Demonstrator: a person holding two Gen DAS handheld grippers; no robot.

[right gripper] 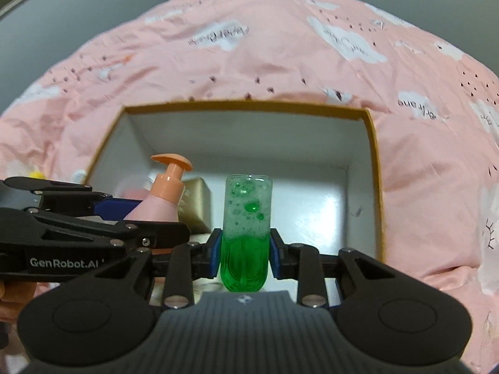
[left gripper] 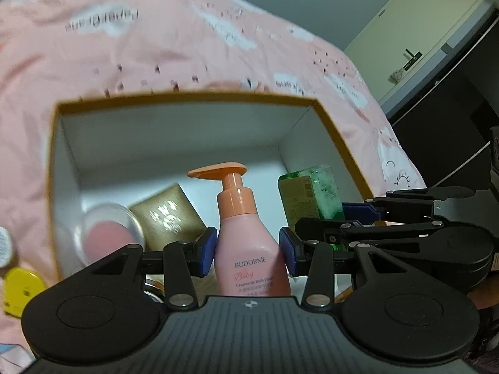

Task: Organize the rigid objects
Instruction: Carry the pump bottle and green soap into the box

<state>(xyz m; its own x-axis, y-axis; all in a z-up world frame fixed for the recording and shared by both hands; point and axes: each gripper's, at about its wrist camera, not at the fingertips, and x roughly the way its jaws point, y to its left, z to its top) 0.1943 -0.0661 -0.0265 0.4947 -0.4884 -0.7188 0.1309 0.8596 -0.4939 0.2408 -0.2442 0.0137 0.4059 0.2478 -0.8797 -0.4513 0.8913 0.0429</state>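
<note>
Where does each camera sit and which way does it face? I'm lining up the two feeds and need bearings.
Left wrist: on the left gripper, looking forward and down along its fingers, which clamp a pink pump bottle, toward the open box on the pink bedding; the right gripper enters from the right.
Right wrist: on the right gripper, looking forward and down, fingers shut on a green bottle; the left gripper and part of a hand show at left.
Shared: box, both bottles, gold carton, bedding.
</note>
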